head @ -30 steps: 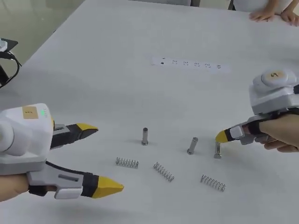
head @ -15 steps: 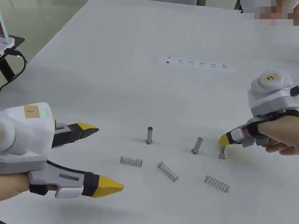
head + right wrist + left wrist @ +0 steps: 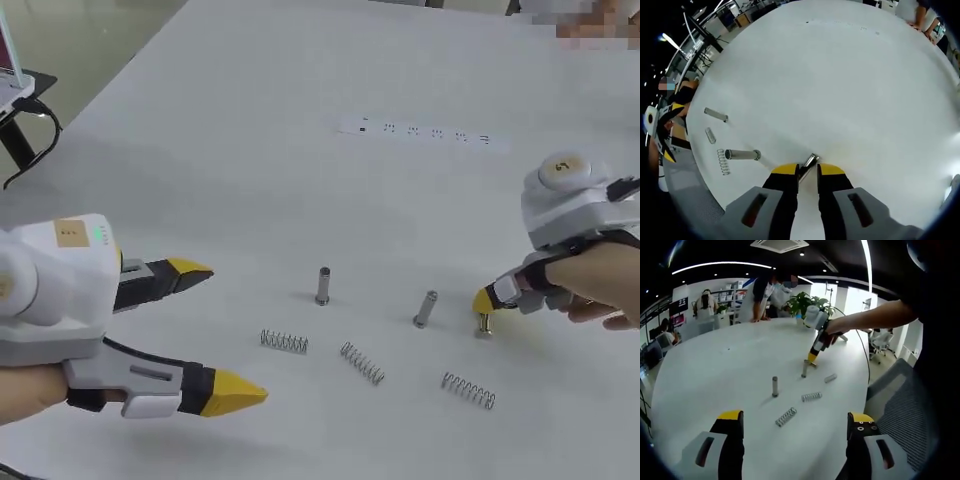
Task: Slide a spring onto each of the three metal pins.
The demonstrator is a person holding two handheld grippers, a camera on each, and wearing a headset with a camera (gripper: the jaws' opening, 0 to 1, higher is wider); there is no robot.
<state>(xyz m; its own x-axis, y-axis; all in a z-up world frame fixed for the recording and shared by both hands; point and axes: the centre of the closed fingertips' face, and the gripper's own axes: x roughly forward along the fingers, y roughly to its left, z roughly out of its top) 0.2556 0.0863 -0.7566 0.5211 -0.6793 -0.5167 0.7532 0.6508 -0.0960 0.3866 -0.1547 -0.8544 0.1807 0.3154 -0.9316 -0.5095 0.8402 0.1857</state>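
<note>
Springs first: all three are lying flat on the table [image 3: 250, 180], and none is on a pin yet. In the head view the left spring [image 3: 284, 342], middle spring [image 3: 362, 363] and right spring [image 3: 468, 390] run in a loose row across the lower middle of the frame, with the pins just above them. Of those, the left pin [image 3: 323, 285] stands upright and the middle pin [image 3: 426, 308] leans a bit. The right pin [image 3: 483, 324] sits right at the tip of your right claw [image 3: 487, 300], over by the right edge. Your right gripper view shows that claw pinched nearly together, with the pin's top caught between the yellow tips. Your left claw [image 3: 222, 332] hangs at the lower left of the head view, jaws spread wide, holding nothing, well apart from the springs. Up near the top of the frame a white power strip [image 3: 425, 131] lies flat.
</note>
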